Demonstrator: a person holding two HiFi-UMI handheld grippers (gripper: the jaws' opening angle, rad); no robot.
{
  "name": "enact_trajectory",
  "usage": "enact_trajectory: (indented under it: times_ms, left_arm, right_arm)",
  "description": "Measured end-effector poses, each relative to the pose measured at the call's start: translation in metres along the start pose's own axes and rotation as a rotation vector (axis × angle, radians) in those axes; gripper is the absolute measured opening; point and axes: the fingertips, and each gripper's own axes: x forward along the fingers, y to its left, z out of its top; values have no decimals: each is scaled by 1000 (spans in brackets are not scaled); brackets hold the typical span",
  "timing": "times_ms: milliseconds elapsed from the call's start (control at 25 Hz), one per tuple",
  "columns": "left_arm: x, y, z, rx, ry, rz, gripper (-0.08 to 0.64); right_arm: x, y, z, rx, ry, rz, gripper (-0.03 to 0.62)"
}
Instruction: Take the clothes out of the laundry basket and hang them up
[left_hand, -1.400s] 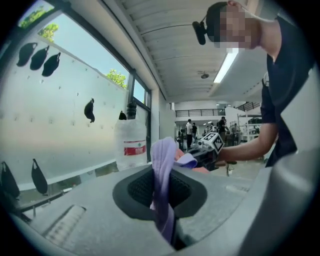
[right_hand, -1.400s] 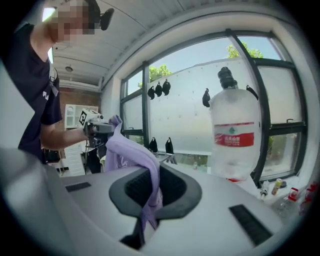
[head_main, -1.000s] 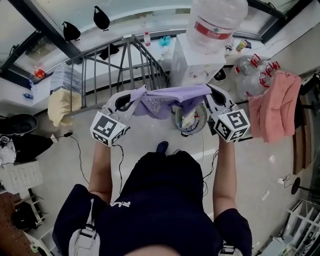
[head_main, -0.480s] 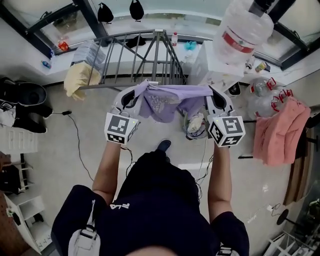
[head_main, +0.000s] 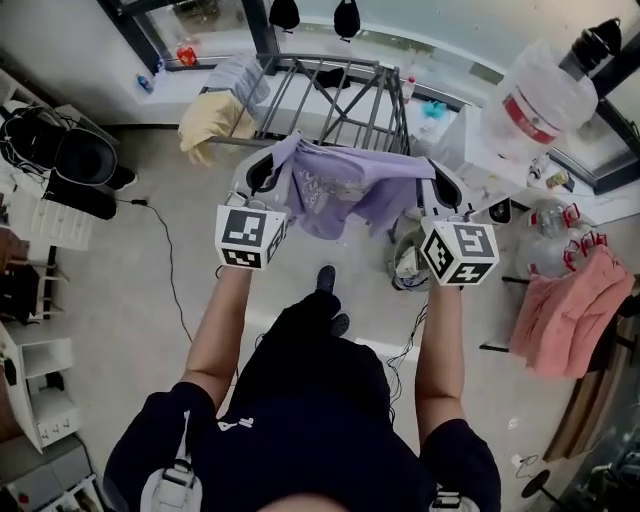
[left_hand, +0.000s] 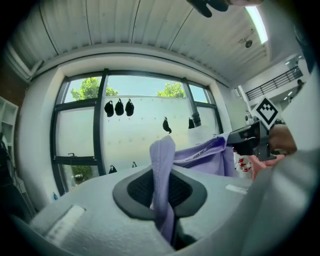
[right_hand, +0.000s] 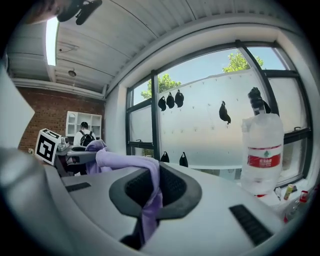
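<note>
L tongs (head_main: 262, 176) are clamped right down on one end of the purple garment (head_main: 340, 190), w/ fabric pinched between the pads and a tuft poking up past them. R tongs (head_main: 433, 182) are shut the same way on the other end. The garment is stretched between the two, up in the air in front of the person, its middle sagging. Just beyond it is the metal drying rack (head_main: 330, 85) by the window (left_hand: 130, 135), w/ a yellow cloth (head_main: 210, 115) draped at its left end. A round basket (head_main: 405, 265) sits on the floor (head_main: 130, 300) below the R tongs. A big water bottle (head_main: 535, 100) and a pink cloth (head_main: 570, 310) are off to the right.
</note>
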Motion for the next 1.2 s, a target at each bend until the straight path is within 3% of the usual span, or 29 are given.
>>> enact_trajectory:
  times_ms: [160, 360, 920, 1200]
  left_arm:
    - [-10, 42, 9, 18, -18, 58, 32]
    - [3, 92, 18, 19, -58, 81, 32]
    - [135, 176, 12, -2, -75, -31, 32]
    - [202, 210, 3, 2, -43, -106, 32]
  right_arm:
    - [30, 29, 15, 2, 1, 9, 8]
    - [71, 50, 37, -77, 11, 3, 8]
    - [196, 8, 41, -51, 56, -139, 8]
    - [256, -16, 40, -45, 102, -205, 8]
